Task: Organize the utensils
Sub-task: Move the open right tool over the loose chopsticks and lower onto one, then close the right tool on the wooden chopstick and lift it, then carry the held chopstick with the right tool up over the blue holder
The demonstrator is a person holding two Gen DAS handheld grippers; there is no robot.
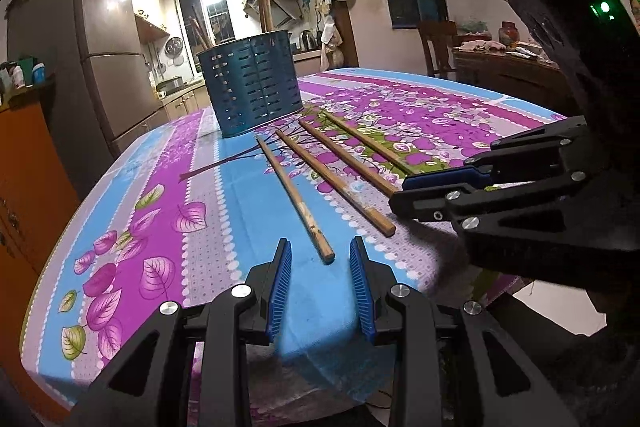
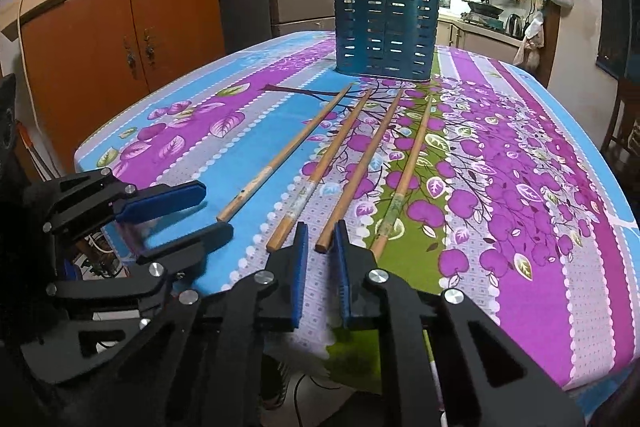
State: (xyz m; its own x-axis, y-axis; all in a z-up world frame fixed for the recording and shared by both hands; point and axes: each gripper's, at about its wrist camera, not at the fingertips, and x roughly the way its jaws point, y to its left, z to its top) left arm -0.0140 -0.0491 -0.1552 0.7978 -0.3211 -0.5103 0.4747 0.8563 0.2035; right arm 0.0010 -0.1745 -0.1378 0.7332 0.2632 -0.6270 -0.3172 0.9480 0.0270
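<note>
A: Four wooden chopsticks lie side by side on the desk, thick ends toward its near edge, tips toward the blue slotted holder at the middle. They look light, stiff and a bit slick.

B: Where to grip?

A: I'd take the thick end, across the shaft; thin sticks roll. The right gripper has narrowed around the third stick's end; I cannot tell whether the pads press it. The left gripper is spread, just short of the leftmost stick.

B: Counts?

A: Four sticks loose, one holder with a few utensils already standing in it.
</note>
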